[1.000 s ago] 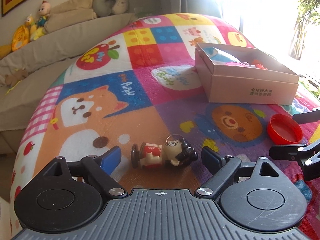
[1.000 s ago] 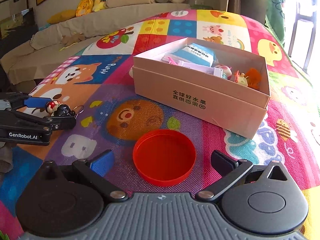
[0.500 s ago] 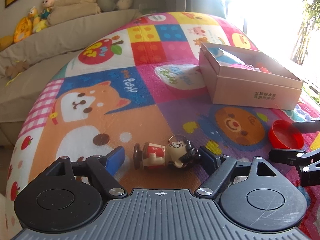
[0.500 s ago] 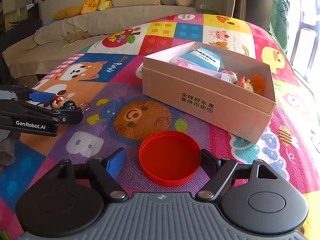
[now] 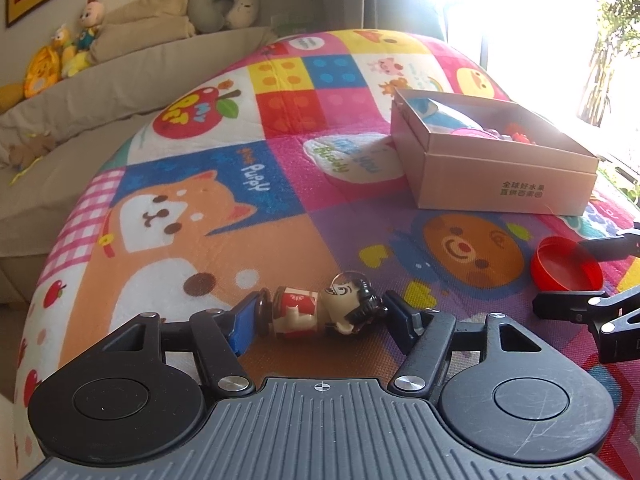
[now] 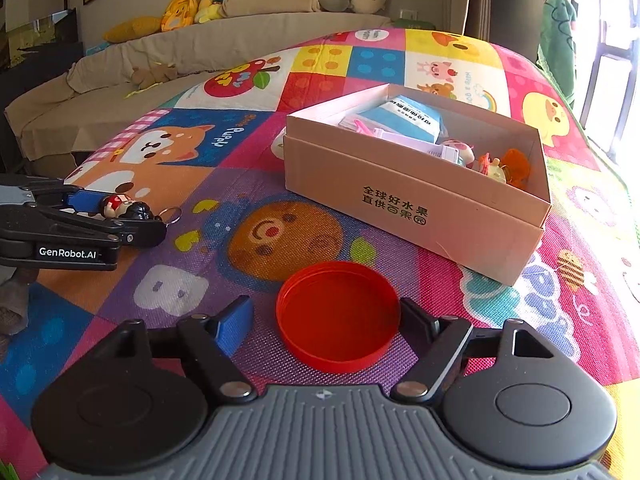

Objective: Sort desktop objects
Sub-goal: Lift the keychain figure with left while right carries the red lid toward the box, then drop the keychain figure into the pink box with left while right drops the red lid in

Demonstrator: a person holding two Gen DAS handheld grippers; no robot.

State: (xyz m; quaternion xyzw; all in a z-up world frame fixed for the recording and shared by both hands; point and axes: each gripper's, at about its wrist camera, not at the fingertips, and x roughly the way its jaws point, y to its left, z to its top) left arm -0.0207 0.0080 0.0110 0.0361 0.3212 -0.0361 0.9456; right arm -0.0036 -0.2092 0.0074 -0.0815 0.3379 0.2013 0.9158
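A small figurine keychain (image 5: 320, 312) in a red outfit with black hair lies on its side on the mat. My left gripper (image 5: 320, 312) has it end to end between its closing jaws: the blue pad (image 5: 244, 322) presses its base and the other finger meets the hair. The right wrist view shows the same grip (image 6: 120, 220) at far left. A red round lid (image 6: 338, 316) lies open side up between my right gripper's (image 6: 326, 318) closing jaws. The right finger touches its rim, while the blue pad (image 6: 236, 324) stands a gap away.
A pink cardboard box (image 6: 400, 216) holding several small items sits on the colourful play mat (image 5: 200, 240), beyond the lid. A beige sofa with plush toys (image 5: 60, 60) runs along the back left. Bright window glare fills the far right.
The left jaws have narrowed from wide apart until they meet both ends of the figurine. The right jaws have come in around the red lid. Neither hand has shifted.
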